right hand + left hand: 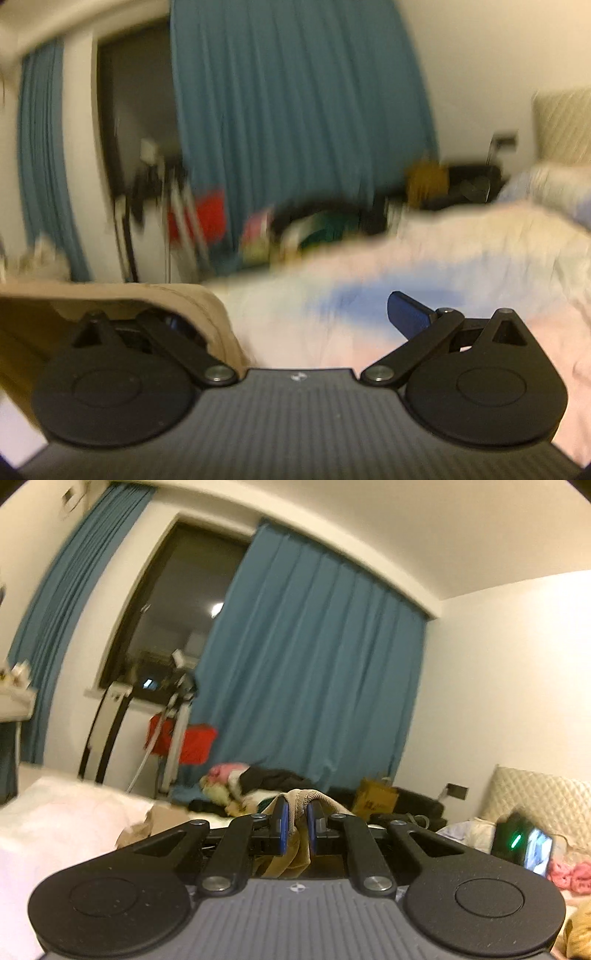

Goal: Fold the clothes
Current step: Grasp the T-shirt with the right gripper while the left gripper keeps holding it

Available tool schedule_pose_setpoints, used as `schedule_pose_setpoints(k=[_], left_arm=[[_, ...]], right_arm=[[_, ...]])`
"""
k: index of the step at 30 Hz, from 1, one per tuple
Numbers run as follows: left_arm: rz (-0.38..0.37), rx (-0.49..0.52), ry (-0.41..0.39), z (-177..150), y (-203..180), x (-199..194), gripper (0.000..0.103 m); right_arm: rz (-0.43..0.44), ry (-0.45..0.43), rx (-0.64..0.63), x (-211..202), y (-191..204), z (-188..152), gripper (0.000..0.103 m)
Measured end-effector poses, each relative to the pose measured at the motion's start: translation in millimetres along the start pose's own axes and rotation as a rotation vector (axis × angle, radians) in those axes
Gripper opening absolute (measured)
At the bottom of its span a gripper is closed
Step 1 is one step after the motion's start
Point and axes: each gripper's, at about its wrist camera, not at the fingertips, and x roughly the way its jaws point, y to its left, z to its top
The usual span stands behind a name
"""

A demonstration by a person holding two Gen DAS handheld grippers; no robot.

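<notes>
Tan garment (295, 814) is pinched tight between the blue pads of the left gripper (294, 825), bunched over the fingertips and hanging down between them, with the blue curtain (314, 664) seen behind at 12 o'clock. Right gripper (291, 317) is spread wide over the pale bedsheet (424, 266), nothing clamped, though the same tan cloth is draped over its 9 o'clock finger; pretty blurry there.
</notes>
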Motion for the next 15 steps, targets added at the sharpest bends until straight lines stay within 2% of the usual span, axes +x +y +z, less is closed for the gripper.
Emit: schedule_pose_setpoints(k=[2,3,5,6,11,13,15], left_arm=[[0.046,-0.045,0.038,-4.9,10.9,6.5,0.011],[0.076,-0.060,0.052,-7.2,16.8,9.1,0.011],[0.149,-0.095,0.077,-10.7,31.3,13.6,0.011],[0.179,-0.124,0.078,-9.1,40.3,16.0,0.011],[0.286,-0.262,0.051,6.1,82.6,21.4,0.011],[0.310,-0.294,0.052,11.0,94.2,20.7,0.011],[0.315,-0.294,0.097,9.6,96.3,27.0,0.011]], right_arm=[[0.075,0.215,-0.075,32.6,10.4,-20.4,0.103],[0.103,0.290,-0.085,42.7,13.6,-28.7,0.103],[0.146,0.410,-0.081,57.9,18.2,-43.4,0.103],[0.139,0.441,-0.098,61.2,21.6,-47.9,0.103],[0.043,0.375,-0.248,44.4,34.4,-47.1,0.103],[0.022,0.312,-0.165,35.3,24.9,-38.2,0.103],[0.002,0.245,-0.060,26.2,13.3,-28.2,0.103]])
